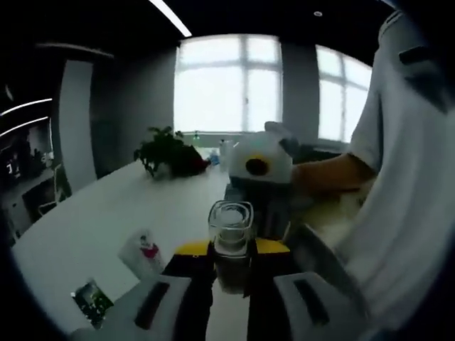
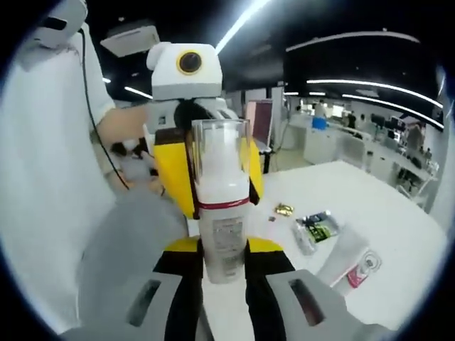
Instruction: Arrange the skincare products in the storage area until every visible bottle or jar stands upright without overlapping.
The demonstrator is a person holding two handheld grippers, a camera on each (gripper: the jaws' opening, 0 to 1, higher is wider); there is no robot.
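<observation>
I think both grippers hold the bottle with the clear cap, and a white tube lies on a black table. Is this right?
Not quite: the table is white, not black, as the right gripper view shows. The rest stands: both grippers, left and right, hold the bottle, and the tube lies on the table.

The bottle point(image 2: 222, 206) label's print is too blurred to read.

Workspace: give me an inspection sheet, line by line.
Surface: white table.
Job's things: bottle with clear cap, upright, held by both grippers; white tube lying flat.
Clutter: sachet, small gold item, potted plant.
Grippers: right gripper and left gripper both shut on the bottle.
Cables: black cable across the person's shirt.
Surroundings: windows, ceiling strip lights.
</observation>
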